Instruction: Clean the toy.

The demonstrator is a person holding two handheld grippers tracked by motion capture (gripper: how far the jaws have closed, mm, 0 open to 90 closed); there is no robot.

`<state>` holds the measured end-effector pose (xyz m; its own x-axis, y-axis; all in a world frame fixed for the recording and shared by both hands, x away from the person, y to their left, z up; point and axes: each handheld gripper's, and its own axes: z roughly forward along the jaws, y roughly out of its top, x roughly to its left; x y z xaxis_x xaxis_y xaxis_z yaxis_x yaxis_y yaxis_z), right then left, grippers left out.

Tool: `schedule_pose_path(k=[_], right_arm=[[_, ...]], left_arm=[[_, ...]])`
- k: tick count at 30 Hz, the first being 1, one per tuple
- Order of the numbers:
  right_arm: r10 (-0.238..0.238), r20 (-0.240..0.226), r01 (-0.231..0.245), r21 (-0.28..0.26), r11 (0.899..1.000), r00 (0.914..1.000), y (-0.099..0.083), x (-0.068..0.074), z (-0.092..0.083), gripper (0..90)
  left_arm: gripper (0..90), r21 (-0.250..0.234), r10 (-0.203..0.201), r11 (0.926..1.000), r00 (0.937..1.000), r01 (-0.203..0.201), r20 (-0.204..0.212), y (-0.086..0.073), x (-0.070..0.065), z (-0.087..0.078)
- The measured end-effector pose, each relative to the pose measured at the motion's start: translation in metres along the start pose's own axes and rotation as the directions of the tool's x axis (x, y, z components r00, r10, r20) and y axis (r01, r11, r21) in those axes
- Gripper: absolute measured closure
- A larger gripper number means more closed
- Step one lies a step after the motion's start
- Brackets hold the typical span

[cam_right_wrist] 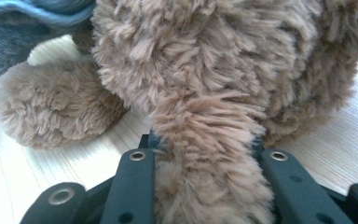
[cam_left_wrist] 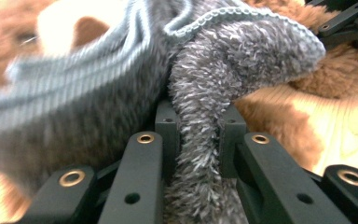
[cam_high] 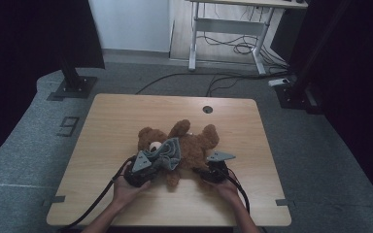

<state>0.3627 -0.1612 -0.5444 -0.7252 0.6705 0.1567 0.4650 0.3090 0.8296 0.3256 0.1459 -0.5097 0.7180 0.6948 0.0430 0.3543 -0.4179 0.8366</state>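
Note:
A brown teddy bear (cam_high: 194, 141) lies on the wooden table (cam_high: 121, 114) with a grey fuzzy knit garment (cam_high: 169, 153) over its chest. My left gripper (cam_high: 154, 166) is at the bear's left side, shut on a fold of the grey garment (cam_left_wrist: 242, 51), which is pinched between its jaws (cam_left_wrist: 198, 128). My right gripper (cam_high: 202, 168) is at the bear's right side, shut on a tuft of the bear's brown fur (cam_right_wrist: 214, 60), which runs down between its jaws (cam_right_wrist: 205, 147). The bear's face (cam_left_wrist: 70, 28) is blurred behind the garment.
A round paw (cam_right_wrist: 56, 107) of the bear rests on the table (cam_right_wrist: 18, 186) left of the right gripper. The right gripper's black jaws (cam_left_wrist: 349, 21) show far off in the left gripper view. A cable hole (cam_high: 207, 109) sits near the table's far edge.

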Motion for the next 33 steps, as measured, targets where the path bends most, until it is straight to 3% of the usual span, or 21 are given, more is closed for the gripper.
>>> schedule_pose_path(k=[7,9,14,15,17,21,24,28,33], right_arm=[[0.002,0.003,-0.002,-0.001,1.000,1.0000,-0.001,-0.001,-0.001,67.9],[0.004,0.000,-0.004,-0.002,1.000,1.0000,-0.001,-0.001,-0.002,68.0],[0.003,-0.004,-0.003,-0.001,1.000,1.0000,-0.002,-0.002,-0.002,68.1],[0.001,-0.004,-0.001,-0.001,1.000,1.0000,-0.001,-0.002,-0.002,68.1],[0.000,-0.007,0.000,-0.002,1.000,1.0000,-0.001,-0.003,-0.001,68.2],[0.002,-0.009,-0.002,0.000,1.000,1.0000,-0.001,-0.003,-0.001,68.6],[-0.006,-0.014,0.006,0.000,1.000,0.9999,-0.001,-0.003,0.000,69.2],[-0.014,-0.028,0.013,-0.003,1.000,0.9995,-0.001,-0.002,0.002,69.9],[-0.049,-0.050,0.049,0.002,0.999,0.9975,0.000,0.002,0.005,70.8]], left_arm=[[75.7,0.046,-0.034,0.9983,0.9987,0.036,-0.039,-0.017,0.022,-0.013],[75.7,0.053,-0.068,0.9960,0.9961,0.071,-0.057,-0.024,0.033,-0.017],[75.8,0.060,-0.103,0.9919,0.9855,0.112,-0.135,-0.036,0.056,-0.025],[75.8,0.061,-0.117,0.9902,0.9841,0.126,-0.134,-0.038,0.059,-0.026],[75.8,0.050,-0.135,0.9887,0.9847,0.142,-0.110,-0.039,0.059,-0.027],[75.7,0.016,-0.083,0.9963,0.9957,0.084,-0.041,-0.028,0.038,-0.028],[75.8,-0.010,-0.054,0.9985,0.9985,0.054,0.011,-0.018,0.024,-0.025],[75.8,-0.052,-0.043,0.9975,0.9939,0.048,0.101,-0.002,0.008,-0.017],[75.8,-0.079,-0.012,0.9966,0.9884,0.024,0.151,0.019,-0.009,-0.006]])
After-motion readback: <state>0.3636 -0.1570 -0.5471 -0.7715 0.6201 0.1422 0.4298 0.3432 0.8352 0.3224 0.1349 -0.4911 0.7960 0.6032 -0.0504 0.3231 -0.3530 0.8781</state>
